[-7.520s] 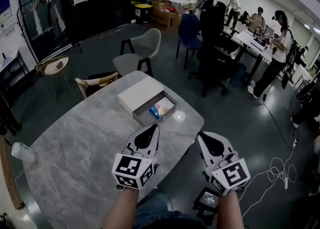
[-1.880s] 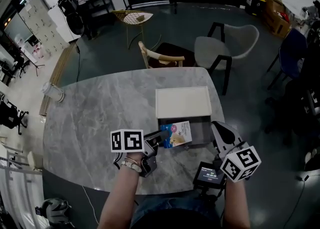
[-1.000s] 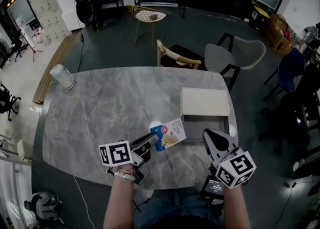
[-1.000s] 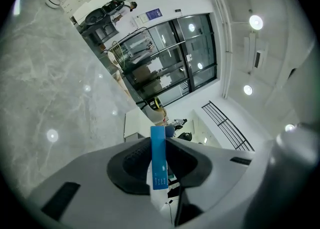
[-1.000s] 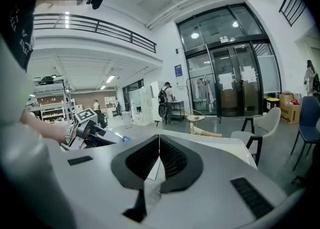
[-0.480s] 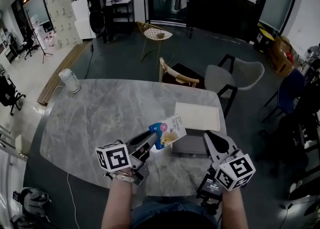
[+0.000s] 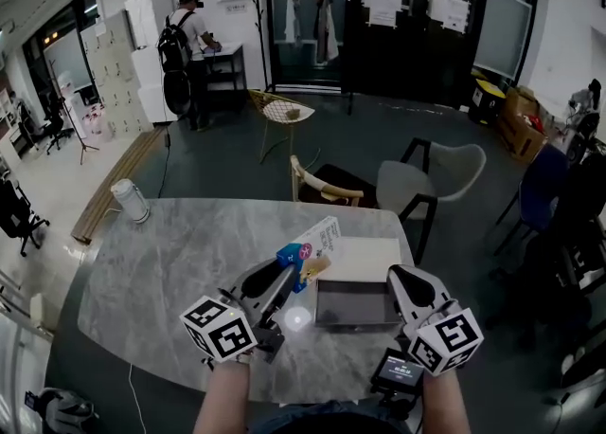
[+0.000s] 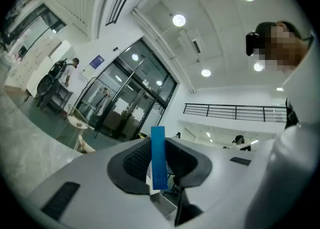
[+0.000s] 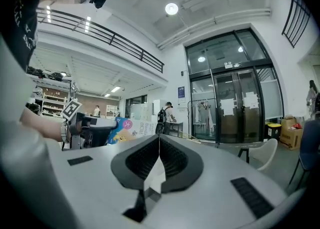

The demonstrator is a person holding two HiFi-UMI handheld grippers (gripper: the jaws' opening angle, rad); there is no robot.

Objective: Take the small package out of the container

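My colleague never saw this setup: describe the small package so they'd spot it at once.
Find the grey marble table, then the open grey container at its near edge. Just left of that, the left gripper pinches the small package: a flat pack with a blue edge and white printed face, the only colourful thing there.

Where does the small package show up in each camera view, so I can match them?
Head view: the small package sits near centre, held at the tip of the left claw.
Left gripper view: edge-on blue strip, low centre, between the jaws.
Right gripper view: left of centre, beyond the shut right claw.
Shared landmark: the person with a backpack.
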